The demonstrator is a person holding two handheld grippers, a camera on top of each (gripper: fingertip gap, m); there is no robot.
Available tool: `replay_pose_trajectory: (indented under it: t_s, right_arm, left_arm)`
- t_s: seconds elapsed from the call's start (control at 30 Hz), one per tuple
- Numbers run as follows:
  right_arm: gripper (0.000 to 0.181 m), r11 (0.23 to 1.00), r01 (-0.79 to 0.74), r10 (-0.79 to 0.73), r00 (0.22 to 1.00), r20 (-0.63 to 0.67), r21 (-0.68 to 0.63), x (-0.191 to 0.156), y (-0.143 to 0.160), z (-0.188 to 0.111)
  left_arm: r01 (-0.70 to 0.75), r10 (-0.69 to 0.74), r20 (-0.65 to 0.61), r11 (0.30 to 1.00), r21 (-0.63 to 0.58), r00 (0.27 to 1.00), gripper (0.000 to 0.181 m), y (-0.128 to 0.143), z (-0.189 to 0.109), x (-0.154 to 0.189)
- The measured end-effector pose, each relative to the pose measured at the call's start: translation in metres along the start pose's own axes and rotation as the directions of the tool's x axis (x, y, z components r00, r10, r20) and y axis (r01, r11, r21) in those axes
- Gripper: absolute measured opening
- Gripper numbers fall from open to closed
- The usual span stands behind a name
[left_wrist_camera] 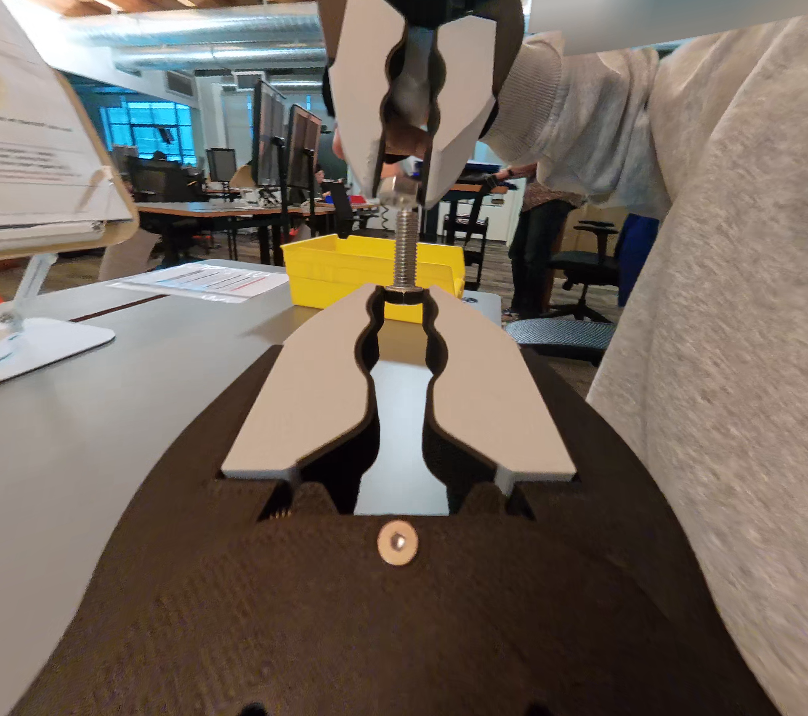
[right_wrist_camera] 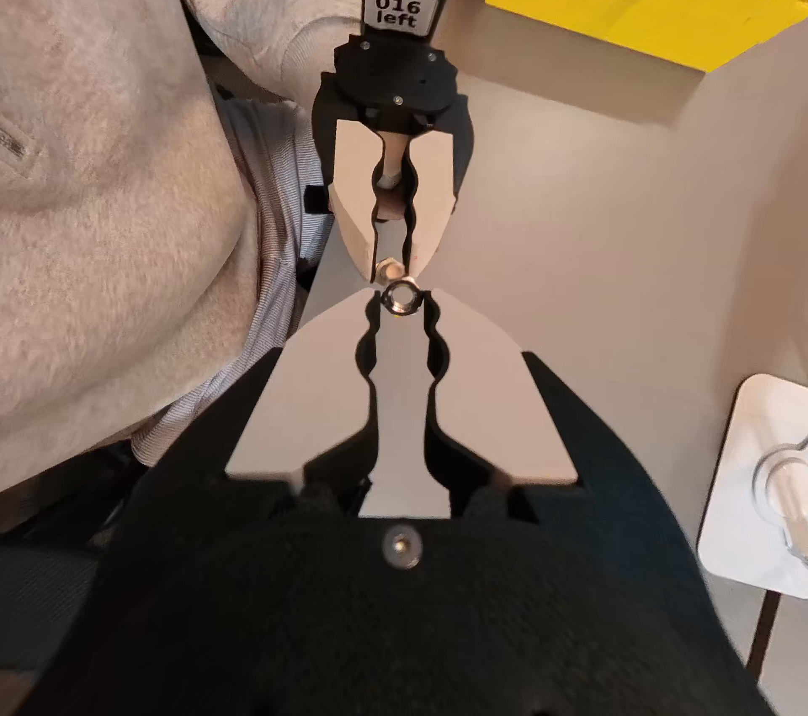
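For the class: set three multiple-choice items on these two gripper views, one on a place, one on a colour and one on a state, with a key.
1. Where is the nut?
A. on the table
B. between the fingertips of the right gripper
C. in a box

2. What colour is the bin?
A. yellow
B. blue
C. red

3. The left gripper is:
A. open and empty
B. lying on the table
C. shut on the head of the bolt

Key: 1 B, the right fingertips clamp it at the bolt's top end. 2 A, both views show it yellow. 3 C, its tips grip the hex head.
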State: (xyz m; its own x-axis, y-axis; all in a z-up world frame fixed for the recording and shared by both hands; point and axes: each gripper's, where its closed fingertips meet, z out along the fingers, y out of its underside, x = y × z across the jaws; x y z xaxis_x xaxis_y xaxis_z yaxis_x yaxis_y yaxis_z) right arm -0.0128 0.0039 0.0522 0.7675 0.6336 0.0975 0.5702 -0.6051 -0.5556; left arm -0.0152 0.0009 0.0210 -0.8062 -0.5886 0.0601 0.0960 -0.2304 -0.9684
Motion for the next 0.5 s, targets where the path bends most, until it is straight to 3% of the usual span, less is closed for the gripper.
replay_pose_trajectory:
  t_s: [0.27, 0.5]
  right_arm:
    - [0.019, 0.984, -0.009, 0.02, 0.998, 0.061, -0.177, -0.003, 0.03, -0.013]
    - [0.019, 0.968, -0.005, 0.037, 0.992, 0.124, -0.249, -0.004, 0.048, -0.007]
  left_arm:
    - [0.075, -0.079, -0.114, 0.997, -0.034, 0.99, 0.017, 0.016, 0.025, -0.003]
    - [0.105, -0.115, -0.153, 0.992, -0.074, 0.982, 0.017, 0.029, 0.038, -0.003]
